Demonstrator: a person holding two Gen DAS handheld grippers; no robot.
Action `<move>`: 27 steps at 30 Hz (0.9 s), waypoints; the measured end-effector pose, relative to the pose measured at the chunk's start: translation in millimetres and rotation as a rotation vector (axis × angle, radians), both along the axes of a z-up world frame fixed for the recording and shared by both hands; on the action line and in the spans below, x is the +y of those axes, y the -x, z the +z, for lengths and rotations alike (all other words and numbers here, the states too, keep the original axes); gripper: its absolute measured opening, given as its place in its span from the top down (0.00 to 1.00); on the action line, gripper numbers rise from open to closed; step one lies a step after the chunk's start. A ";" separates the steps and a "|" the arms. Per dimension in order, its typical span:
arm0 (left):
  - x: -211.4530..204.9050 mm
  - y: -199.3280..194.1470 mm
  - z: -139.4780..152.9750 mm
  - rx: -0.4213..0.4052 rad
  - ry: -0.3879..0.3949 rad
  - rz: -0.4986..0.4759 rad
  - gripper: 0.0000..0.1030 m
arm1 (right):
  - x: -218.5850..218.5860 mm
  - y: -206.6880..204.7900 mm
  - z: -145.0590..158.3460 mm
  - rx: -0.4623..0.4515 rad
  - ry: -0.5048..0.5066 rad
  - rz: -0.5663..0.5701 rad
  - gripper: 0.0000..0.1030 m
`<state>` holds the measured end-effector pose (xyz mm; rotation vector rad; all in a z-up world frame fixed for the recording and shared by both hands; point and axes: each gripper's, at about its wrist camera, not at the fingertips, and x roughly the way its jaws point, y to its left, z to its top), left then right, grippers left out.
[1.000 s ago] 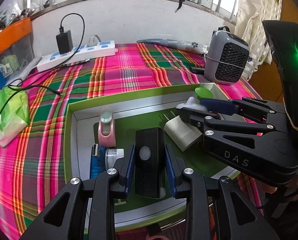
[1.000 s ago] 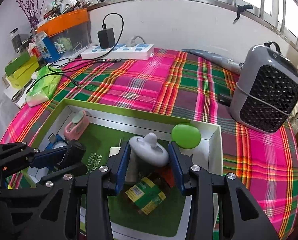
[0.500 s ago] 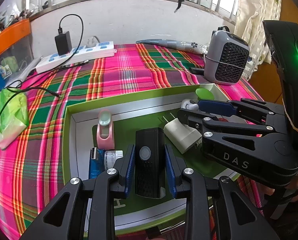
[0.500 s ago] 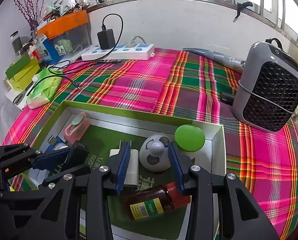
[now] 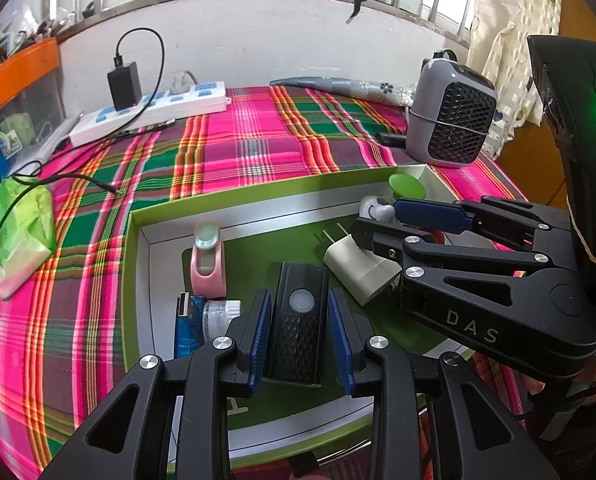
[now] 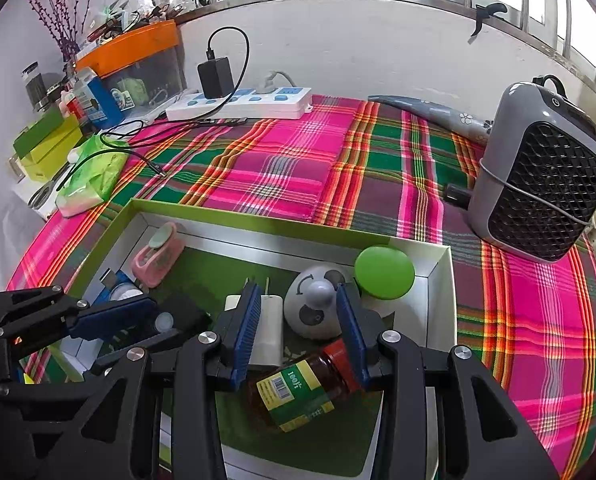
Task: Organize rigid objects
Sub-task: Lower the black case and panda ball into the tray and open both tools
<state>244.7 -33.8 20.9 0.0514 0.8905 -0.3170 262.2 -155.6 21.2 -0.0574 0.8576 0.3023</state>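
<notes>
A bright plaid cloth (image 6: 298, 168) covers the surface under a barred window, with a white power strip (image 6: 242, 104) at the back wall and a grey heater (image 6: 537, 184) to the right. On the cloth sits a shallow green box (image 5: 258, 196) with white inner walls.

The left gripper (image 5: 299, 336) straddles a black rectangular device (image 5: 298, 320) lying flat on the box floor; its jaws are opening, and a thin gap shows on each side of the device. Left of it lie a pink clip-like item (image 5: 208, 258) and a blue stick (image 5: 188, 328) (a small white cap sits beside it).

The right gripper (image 6: 299, 330) hangs partly open over a grey-and-white round thing (image 6: 315, 308) in the box's right part; whether its blue pads (image 6: 246, 332) press it I cannot tell. A white plug (image 6: 270, 328), a green lid (image 6: 383, 272) and a red-capped jar (image 6: 298, 388) on its side lie close around.
</notes>
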 end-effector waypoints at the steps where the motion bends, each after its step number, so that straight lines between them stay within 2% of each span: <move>1: 0.0 0.1 -0.2 0.000 0.000 0.000 0.72 | 0.1 0.1 0.2 -0.001 0.001 -0.002 0.60; 11: 0.7 3.7 0.8 -0.003 0.003 0.004 0.69 | -1.5 3.3 2.3 -0.008 -0.011 -0.005 0.60; 27: 11.7 32.0 22.8 -0.053 0.031 0.018 0.64 | -3.4 27.7 16.3 -0.046 -0.035 -0.009 0.56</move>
